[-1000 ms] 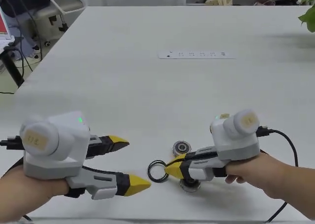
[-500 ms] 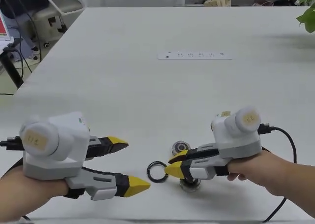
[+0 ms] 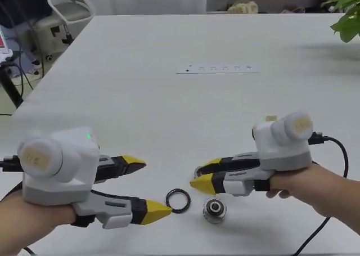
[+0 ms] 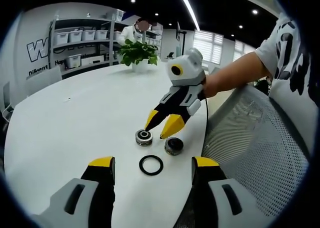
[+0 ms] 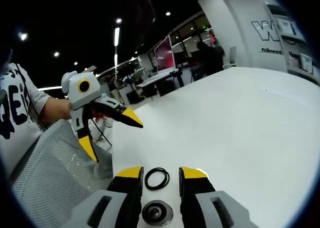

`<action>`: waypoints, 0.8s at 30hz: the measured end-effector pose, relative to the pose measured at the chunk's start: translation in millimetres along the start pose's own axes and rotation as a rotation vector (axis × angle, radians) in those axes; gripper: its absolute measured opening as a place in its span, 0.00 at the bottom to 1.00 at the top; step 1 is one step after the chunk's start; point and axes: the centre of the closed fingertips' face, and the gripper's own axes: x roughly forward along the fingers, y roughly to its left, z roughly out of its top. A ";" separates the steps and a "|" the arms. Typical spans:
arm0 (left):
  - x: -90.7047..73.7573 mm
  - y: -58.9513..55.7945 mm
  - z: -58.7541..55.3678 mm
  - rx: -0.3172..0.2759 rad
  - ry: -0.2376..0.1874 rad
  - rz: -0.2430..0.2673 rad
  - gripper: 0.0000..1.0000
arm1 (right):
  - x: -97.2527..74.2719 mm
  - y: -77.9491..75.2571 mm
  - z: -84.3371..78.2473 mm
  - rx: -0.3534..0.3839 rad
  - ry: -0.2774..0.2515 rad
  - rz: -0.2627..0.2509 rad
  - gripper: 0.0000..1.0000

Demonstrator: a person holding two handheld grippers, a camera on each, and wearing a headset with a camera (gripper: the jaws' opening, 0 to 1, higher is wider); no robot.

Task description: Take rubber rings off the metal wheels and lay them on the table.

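White tabletop (image 3: 169,98) stretches out ahead of us, with a flat power strip (image 3: 217,68) lying well beyond the work and a leafy plant (image 3: 343,19) at the far right corner. We hold the left gripper (image 3: 156,188) low over the near edge, its yellow-tipped jaws spread wide with nothing between them. We hold the right gripper (image 3: 195,178) just above the surface, pointing left; its jaws stand a little apart and grip nothing. A black rubber ring (image 3: 178,200) lies flat on the table between the two grippers, free of any wheel. Just to its right, not touching it, sits a metal wheel (image 3: 214,209), below the right gripper's jaws. From the left gripper view we see the ring (image 4: 151,165) ahead of our parted jaws, that wheel (image 4: 173,146) beyond it, and a second wheel (image 4: 144,137) beside it, under the right gripper's (image 4: 159,130) tips. We cannot tell whether either wheel has a ring on it. From the right gripper view the ring (image 5: 157,178) shows between our own tips, with the left gripper (image 5: 117,139) open beyond it.
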 end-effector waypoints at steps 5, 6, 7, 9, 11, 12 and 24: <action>-1.1 0.3 2.7 0.005 -0.004 0.001 0.60 | -13.5 1.6 8.0 -0.030 -0.019 -0.021 0.31; -1.2 0.3 3.4 0.006 -0.006 0.001 0.60 | -15.4 1.9 8.6 -0.037 -0.021 -0.025 0.32; -1.5 0.2 4.7 0.007 -0.008 0.000 0.60 | -18.4 2.2 9.1 -0.047 -0.021 -0.028 0.33; -2.3 0.0 7.0 0.008 -0.014 0.001 0.60 | -23.6 4.4 9.1 -0.065 -0.019 -0.033 0.35; -3.1 -0.1 8.7 0.008 -0.018 0.002 0.60 | -29.0 5.5 8.4 -0.080 -0.018 -0.037 0.36; -3.8 -0.1 10.0 0.009 -0.022 0.003 0.60 | -31.1 6.5 8.5 -0.083 -0.019 -0.039 0.37; -10.0 -1.1 17.1 0.009 -0.048 0.021 0.63 | -68.2 10.6 0.5 -0.106 -0.028 -0.095 0.50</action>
